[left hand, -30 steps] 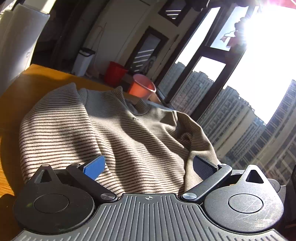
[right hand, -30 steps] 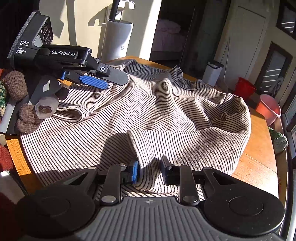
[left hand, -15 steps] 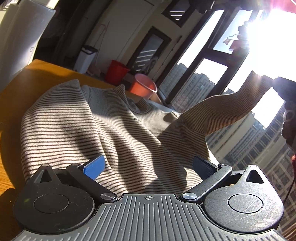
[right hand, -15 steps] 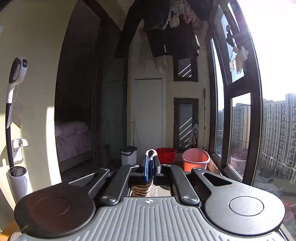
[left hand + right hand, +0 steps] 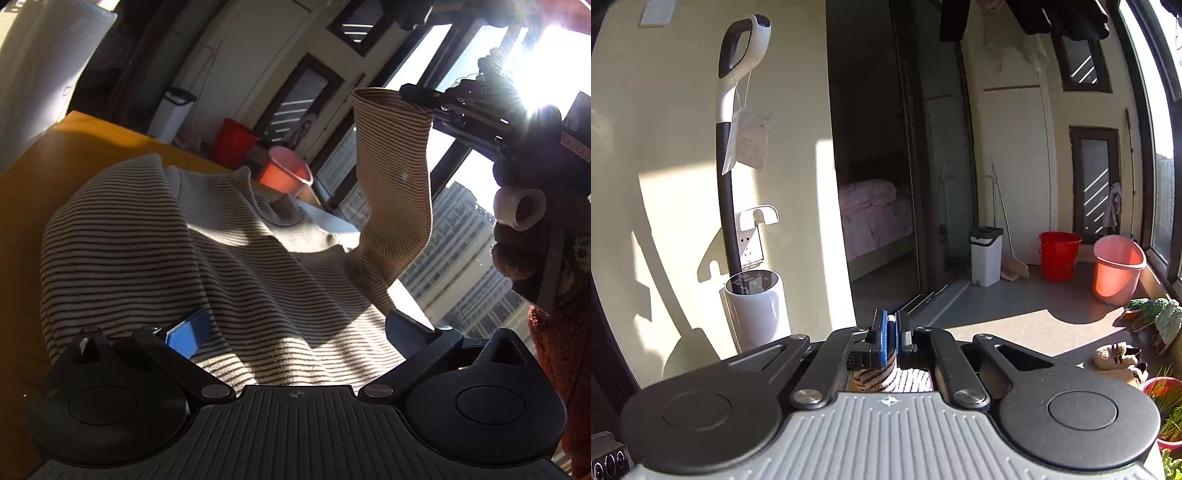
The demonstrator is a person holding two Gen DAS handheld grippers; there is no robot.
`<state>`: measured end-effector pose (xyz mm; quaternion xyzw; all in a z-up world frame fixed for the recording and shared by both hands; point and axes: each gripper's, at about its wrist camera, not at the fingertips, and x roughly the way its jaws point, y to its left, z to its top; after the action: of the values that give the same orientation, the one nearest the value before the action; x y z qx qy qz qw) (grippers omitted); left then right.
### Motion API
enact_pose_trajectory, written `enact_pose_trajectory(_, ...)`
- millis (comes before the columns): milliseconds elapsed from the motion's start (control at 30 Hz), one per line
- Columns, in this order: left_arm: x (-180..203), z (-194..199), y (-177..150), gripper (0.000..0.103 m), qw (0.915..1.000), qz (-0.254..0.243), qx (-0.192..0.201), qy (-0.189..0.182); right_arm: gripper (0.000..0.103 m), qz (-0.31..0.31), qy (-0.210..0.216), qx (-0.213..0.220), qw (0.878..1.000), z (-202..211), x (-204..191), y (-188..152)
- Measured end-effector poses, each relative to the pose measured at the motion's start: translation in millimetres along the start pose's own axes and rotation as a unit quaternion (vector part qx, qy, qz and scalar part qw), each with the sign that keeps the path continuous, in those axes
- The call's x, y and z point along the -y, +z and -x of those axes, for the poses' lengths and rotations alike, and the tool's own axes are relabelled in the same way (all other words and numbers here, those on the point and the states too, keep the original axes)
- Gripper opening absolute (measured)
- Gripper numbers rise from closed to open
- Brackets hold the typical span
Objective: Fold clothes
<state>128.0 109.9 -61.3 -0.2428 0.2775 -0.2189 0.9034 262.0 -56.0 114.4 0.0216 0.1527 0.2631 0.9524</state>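
You are pinching the striped sweater's point(image 5: 155, 236) sleeve point(image 5: 391, 184) in the right gripper point(image 5: 891, 334), freeing it for folding | left gripper point(image 5: 295, 332) is gaping, pinning nothing.

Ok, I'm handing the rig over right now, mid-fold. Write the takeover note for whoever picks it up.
Right hand-held gripper: shut on the sleeve cuff, held up in the air above the table.
Left hand-held gripper: open, low over the near edge of the striped sweater, gripping nothing.
Sweater body lies rumpled on the wooden table.
Done: sleeve picked up. No fold visible yet.
Left: lay the sleeve across the body, then fold the rest.
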Motion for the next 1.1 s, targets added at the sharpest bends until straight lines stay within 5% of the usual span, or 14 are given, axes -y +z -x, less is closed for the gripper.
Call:
enact_pose_trajectory(67, -1.2, -0.4, -0.3, 0.103, 1.0, 0.003, 0.0, -0.001, 0.007, -0.013, 0.017, 0.005, 1.0, 0.7, 0.4, -1.8)
enact_pose_trajectory(167, -1.1, -1.5, -1.4, 0.103, 1.0, 0.004, -0.001, -0.001, 0.038, -0.027, 0.017, 0.018, 0.999, 9.6, 9.1, -3.0)
enact_pose_trajectory(300, -2.5, -1.9, -1.0, 0.103, 1.0, 0.007, -0.002, -0.002, 0.049, -0.076, -0.01, 0.016, 0.997, 22.6, 40.8, -19.3)
enact_pose_trajectory(400, -3.1, -2.0, -0.4, 0.103, 1.0, 0.008, -0.003, -0.002, 0.073, -0.139, -0.026, 0.011, 0.99, 31.2, 70.6, -46.6)
enact_pose_trajectory(633, 4.3, -5.8, 3.3, 0.103, 0.9996, -0.008, -0.02, 0.016, 0.103, -0.223, 0.045, -0.013, 0.974, 35.7, 108.3, -131.9)
enact_pose_trajectory(800, 30.4, -6.8, 28.3, 0.103, 0.9974, -0.061, -0.015, 0.037, 0.103, -0.225, 0.058, 0.015, 0.973, 43.8, 115.0, -146.4)
enact_pose_trajectory(900, 35.9, -25.4, 52.5, 0.101, 0.9972, -0.051, -0.031, 0.045, 0.103, -0.23, 0.042, 0.008, 0.972, 43.7, 116.1, -146.5)
enact_pose_trajectory(1100, 18.6, -88.2, 70.3, 0.083, 0.9856, -0.032, -0.071, 0.15, 0.103, -0.24, 0.031, 0.006, 0.97, 43.0, 118.1, -146.2)
